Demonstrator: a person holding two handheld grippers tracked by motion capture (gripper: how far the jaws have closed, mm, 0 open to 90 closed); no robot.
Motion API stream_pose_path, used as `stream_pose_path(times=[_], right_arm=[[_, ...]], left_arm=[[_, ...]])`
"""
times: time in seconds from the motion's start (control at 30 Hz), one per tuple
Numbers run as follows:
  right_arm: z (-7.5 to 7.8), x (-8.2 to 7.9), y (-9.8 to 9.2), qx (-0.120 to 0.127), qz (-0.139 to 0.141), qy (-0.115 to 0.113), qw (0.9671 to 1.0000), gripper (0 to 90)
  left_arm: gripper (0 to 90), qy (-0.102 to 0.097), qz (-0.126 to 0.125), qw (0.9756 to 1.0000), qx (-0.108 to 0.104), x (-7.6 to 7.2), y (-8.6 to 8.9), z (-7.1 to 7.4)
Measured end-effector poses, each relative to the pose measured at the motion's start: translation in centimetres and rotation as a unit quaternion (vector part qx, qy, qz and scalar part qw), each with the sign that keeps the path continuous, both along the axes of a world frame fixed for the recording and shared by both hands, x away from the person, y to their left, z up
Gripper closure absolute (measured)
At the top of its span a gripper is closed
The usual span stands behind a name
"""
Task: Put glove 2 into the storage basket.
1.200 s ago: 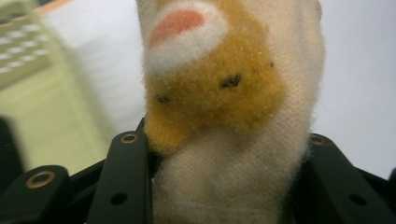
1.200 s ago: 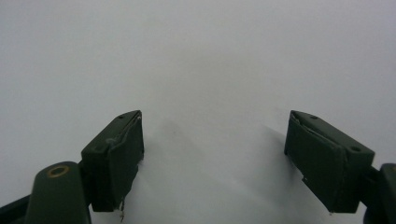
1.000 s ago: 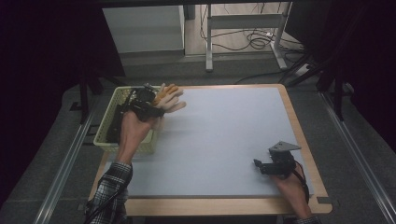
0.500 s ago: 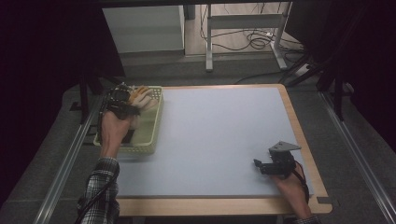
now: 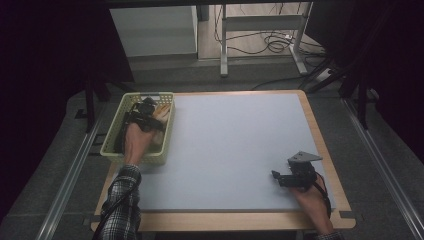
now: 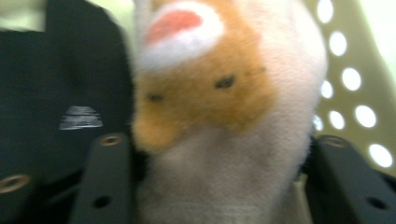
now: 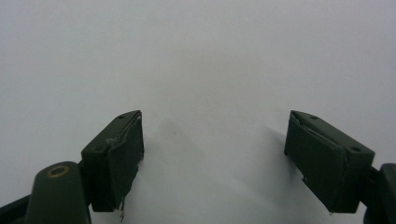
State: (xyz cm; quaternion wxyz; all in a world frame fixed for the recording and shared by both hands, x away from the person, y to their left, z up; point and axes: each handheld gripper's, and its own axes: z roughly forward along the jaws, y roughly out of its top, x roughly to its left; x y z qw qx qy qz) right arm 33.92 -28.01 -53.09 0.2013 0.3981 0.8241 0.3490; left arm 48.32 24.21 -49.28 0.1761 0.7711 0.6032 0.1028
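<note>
**Plush toy inside the basket**

Pale grey matting covers the wood-edged surface [image 5: 235, 150]. Over it, the left gripper [image 5: 145, 114] has just been opening its jaws, with a soft orange-and-white plush toy [image 6: 224, 107] between them; whether the pads press it cannot be told. The toy sits inside the pale yellow perforated plastic basket [image 5: 112, 145] at the surface's left edge. Well apart, the right gripper [image 5: 292, 177] rests with jaws spread and empty.
</note>
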Motion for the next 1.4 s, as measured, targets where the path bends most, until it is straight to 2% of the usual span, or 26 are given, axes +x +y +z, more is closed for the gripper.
stream_pose_path(times=[0.03,0.07,0.13,0.17,0.27,0.33,0.4,0.47,0.5,0.53,0.57,0.63,0.7,0.8,0.87,0.93,0.97,1.13,1.4], right_arm=[[0.0,0.0,0.0,0.000,0.000,0.000,1.0000,19.3],[0.0,0.0,0.0,0.000,0.000,0.000,1.0000,19.3],[0.0,0.0,0.0,0.000,0.000,0.000,1.0000,19.3],[0.0,0.0,0.0,0.000,0.000,0.000,1.0000,19.3],[0.0,0.0,0.0,0.000,0.000,0.000,1.0000,19.3],[0.0,0.0,0.0,0.000,0.000,0.000,1.0000,19.3],[0.0,0.0,0.0,0.000,0.000,0.000,1.0000,19.3],[0.0,0.0,0.0,0.000,0.000,0.000,1.0000,19.3],[0.0,0.0,0.0,0.000,0.000,0.000,1.0000,19.3],[0.0,0.0,0.0,0.000,0.000,0.000,1.0000,19.3],[0.0,0.0,0.0,0.000,0.000,0.000,1.0000,19.3],[0.0,0.0,0.0,0.000,0.000,0.000,1.0000,19.3],[0.0,0.0,0.0,0.000,0.000,0.000,1.0000,19.3],[0.0,0.0,0.0,0.000,0.000,0.000,1.0000,19.3],[0.0,0.0,0.0,0.000,0.000,0.000,1.0000,19.3],[0.0,0.0,0.0,0.000,0.000,0.000,1.0000,19.3],[0.0,0.0,0.0,0.000,0.000,0.000,1.0000,19.3],[0.0,0.0,0.0,0.000,0.000,0.000,1.0000,19.3],[0.0,0.0,0.0,0.000,0.000,0.000,1.0000,19.3]], left_arm=[[32.3,0.013,-0.005,0.9999,-0.003,0.1,0.0,-0.3],[29.2,0.019,0.001,0.9997,-0.012,0.2,0.3,-0.5],[16.9,0.020,0.011,0.9994,-0.026,0.0,0.8,-0.3],[13.5,0.019,0.012,0.9992,-0.033,-0.1,1.1,0.1],[8.5,-0.002,0.001,0.9989,-0.047,-0.9,1.7,2.2],[8.9,-0.020,-0.007,0.9986,-0.049,-1.6,2.1,3.8],[15.9,-0.039,-0.006,0.9984,-0.039,-2.1,2.5,5.0],[34.7,-0.050,0.002,0.9986,-0.018,-2.3,2.8,5.5],[43.9,-0.042,0.007,0.9991,0.004,-2.2,2.9,4.9],[60.3,-0.042,0.007,0.9991,0.004,-2.2,2.9,4.9],[60.3,-0.036,0.006,0.9991,0.019,-2.0,2.8,4.2],[69.7,-0.016,0.010,0.9988,0.045,-1.3,2.7,2.5],[76.3,-0.004,0.014,0.9986,0.050,-0.9,2.6,1.3],[81.9,0.012,0.015,0.9987,0.047,-0.4,2.2,0.1],[85.6,0.015,0.006,0.9994,0.032,-0.4,1.8,-0.1],[88.4,0.014,-0.001,0.9994,0.033,-0.5,1.3,0.0],[89.6,0.014,-0.005,0.9995,0.026,-0.6,1.2,0.0],[87.4,0.008,-0.004,0.9999,0.008,-1.0,1.7,-0.1],[60.9,-0.023,0.014,0.9995,0.014,-1.4,3.2,0.5]])
